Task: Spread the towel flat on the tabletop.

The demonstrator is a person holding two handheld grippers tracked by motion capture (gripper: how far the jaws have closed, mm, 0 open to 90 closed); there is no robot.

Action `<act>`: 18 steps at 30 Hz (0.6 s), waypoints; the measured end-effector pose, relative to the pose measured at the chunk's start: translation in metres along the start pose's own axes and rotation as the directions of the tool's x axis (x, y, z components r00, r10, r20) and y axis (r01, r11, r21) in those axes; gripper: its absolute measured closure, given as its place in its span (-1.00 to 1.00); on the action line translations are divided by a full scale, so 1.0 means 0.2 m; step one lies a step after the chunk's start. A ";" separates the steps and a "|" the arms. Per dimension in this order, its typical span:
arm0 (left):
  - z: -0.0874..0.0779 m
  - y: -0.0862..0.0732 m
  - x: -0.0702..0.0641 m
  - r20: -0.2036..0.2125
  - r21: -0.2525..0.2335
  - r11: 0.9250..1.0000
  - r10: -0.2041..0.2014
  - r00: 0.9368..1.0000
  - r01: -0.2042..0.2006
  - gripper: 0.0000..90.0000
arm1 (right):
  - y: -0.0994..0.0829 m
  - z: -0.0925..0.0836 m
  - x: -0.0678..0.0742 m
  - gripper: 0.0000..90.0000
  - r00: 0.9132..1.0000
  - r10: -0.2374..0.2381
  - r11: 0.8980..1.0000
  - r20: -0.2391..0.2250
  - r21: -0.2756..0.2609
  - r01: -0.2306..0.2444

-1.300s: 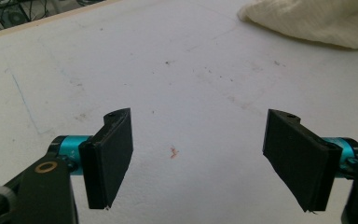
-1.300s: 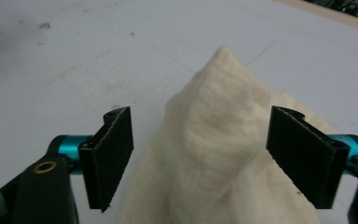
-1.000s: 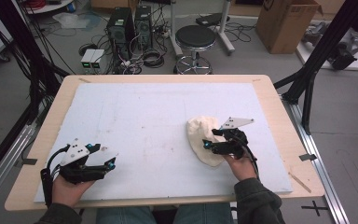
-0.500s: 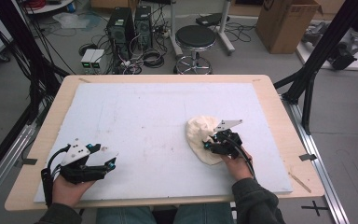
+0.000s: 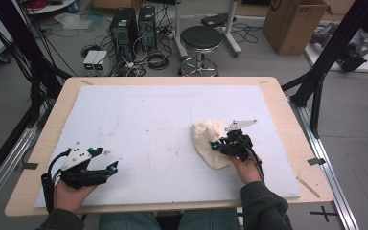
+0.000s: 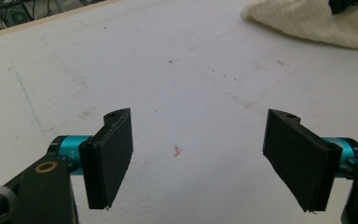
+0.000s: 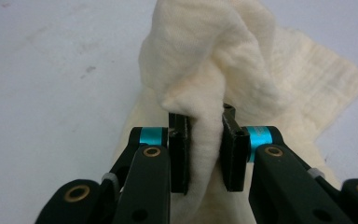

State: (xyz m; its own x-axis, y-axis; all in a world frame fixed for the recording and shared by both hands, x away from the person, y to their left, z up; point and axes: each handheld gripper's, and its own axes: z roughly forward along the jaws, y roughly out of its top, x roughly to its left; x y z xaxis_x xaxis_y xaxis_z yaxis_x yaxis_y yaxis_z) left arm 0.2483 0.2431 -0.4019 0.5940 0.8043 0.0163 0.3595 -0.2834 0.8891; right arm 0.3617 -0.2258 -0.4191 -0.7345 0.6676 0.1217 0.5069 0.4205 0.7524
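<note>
Your right gripper [image 5: 216, 145] was closed on the cream cloth [image 5: 207, 139], which lay crumpled on the right half of the white surface [image 5: 163, 120], a little nearer to your side than to the far edge. In the right gripper view, a thick fold of the cloth [image 7: 223, 70] stood between the two black jaws, and the pads pressed it from both sides. The jaws had just been closing on this fold. Above the jaws the fabric rose in a soft bunch, and the rest of it was spread flat on the surface behind and below.

Your left gripper [image 5: 109, 160] rested near the front left corner of the surface, well apart from the cloth. Its jaws stood wide, with nothing between them. In the left gripper view, bare white surface [image 6: 168, 70] with some small marks and crumbs showed between the pads, and the cloth [image 6: 317, 21] appeared far off at the top right corner.

Behind the table, a black stool [image 5: 200, 38] and a cardboard box [image 5: 294, 21] stood on the floor.
</note>
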 end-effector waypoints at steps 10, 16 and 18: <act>-0.01 0.00 0.00 -0.002 -0.006 1.000 0.005 1.000 -0.005 -0.45 | 0.15 -0.09 0.11 0.71 0.998 -0.029 0.996 -0.048 -0.080 0.025; -0.01 0.01 -0.01 -0.005 -0.015 1.000 0.012 1.000 -0.012 -0.45 | 0.27 -0.12 0.20 0.71 0.995 -0.053 0.991 -0.090 -0.127 0.041; -0.01 0.01 -0.01 -0.005 -0.016 1.000 0.011 1.000 -0.012 -0.45 | 0.30 -0.11 0.22 0.71 0.993 -0.056 0.989 -0.107 -0.142 0.041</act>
State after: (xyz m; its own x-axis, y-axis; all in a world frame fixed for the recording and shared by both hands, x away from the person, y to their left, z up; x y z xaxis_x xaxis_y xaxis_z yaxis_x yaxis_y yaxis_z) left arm 0.2463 0.2432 -0.3991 0.5941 0.8039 0.0290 0.3407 -0.2841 0.8962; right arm 0.3494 -0.1849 -0.3536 -0.8057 0.5737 0.1475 0.4074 0.3559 0.8410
